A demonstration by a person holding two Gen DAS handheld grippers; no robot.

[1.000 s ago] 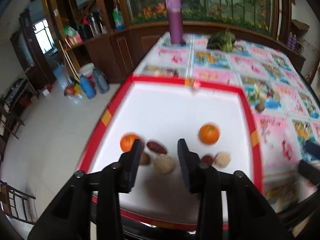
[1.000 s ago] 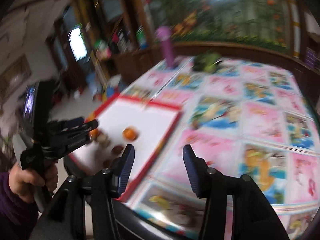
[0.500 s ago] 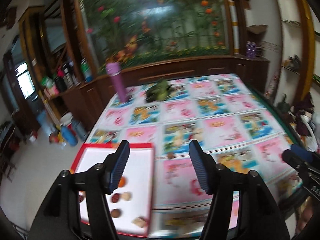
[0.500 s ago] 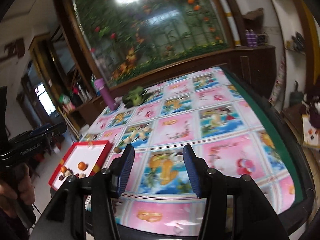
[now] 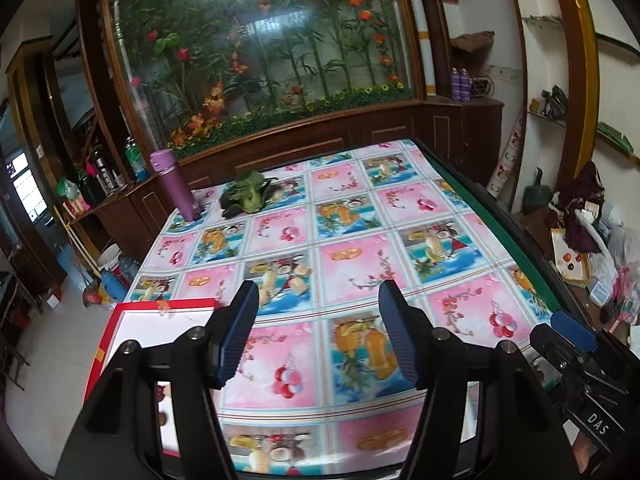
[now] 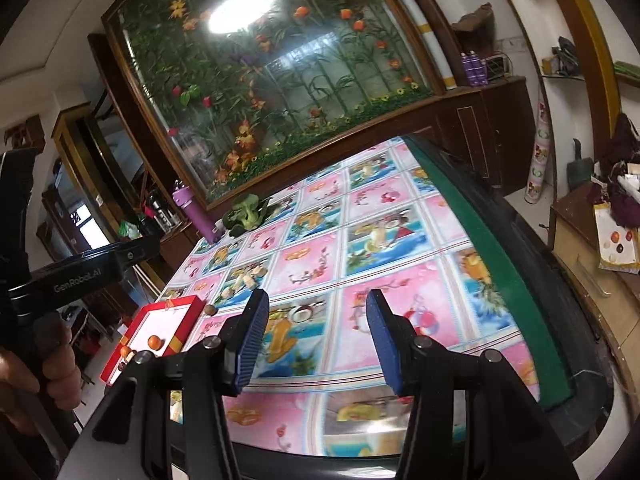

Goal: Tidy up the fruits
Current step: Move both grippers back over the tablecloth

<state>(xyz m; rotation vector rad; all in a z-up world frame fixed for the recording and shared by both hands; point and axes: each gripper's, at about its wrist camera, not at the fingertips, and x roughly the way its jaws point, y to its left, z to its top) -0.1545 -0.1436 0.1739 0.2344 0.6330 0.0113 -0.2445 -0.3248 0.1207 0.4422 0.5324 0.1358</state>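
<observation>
Both grippers, left (image 5: 316, 330) & right (image 6: 314, 338), wide open, empty (above table); aim at orange (image 6: 154, 342) in tray (image 6: 188, 334), approach slowly.

Red-rimmed white tray (image 6: 188, 302), purple bottle (image 5: 176, 186)

— From where does the left wrist camera look?
— From above the near edge of the table with the pink-and-blue fruit-print cloth (image 5: 352, 256), level and straight down its length toward the planted glass wall panel (image 5: 256, 52); the red-rimmed white tray (image 5: 120, 312) sits close at lower left.

— And the right wrist camera?
— From the same near edge, tilted — it faces the same cloth (image 6: 384, 240) and panel (image 6: 264, 76), the tray (image 6: 176, 304) farther off at left.

— What do the two views share?
— The tall purple bottle (image 5: 176, 184) (image 6: 196, 216), the green leafy vegetable (image 5: 248, 196) (image 6: 246, 212), the tray.
</observation>
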